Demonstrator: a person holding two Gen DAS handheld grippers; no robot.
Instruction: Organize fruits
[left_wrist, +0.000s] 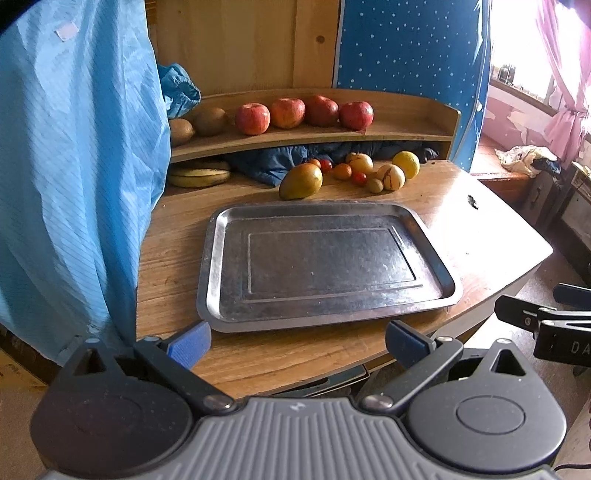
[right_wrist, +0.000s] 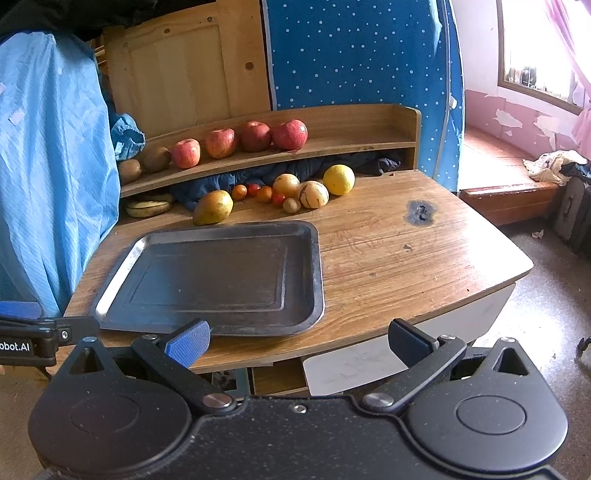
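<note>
A: While both jaws stand spread and empty, left gripper (left_wrist: 297, 341) and right gripper (right_wrist: 298, 341) face the bare metal tray (left_wrist: 439, 275).

B: Loose fruits lie behind it; the mango (left_wrist: 300, 181) may roll if nudged.

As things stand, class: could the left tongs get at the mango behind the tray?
Probably yes. The left tongs are open and empty at the table's near edge; only the bare, low tray lies before the mango, so they could pass over it.
</note>
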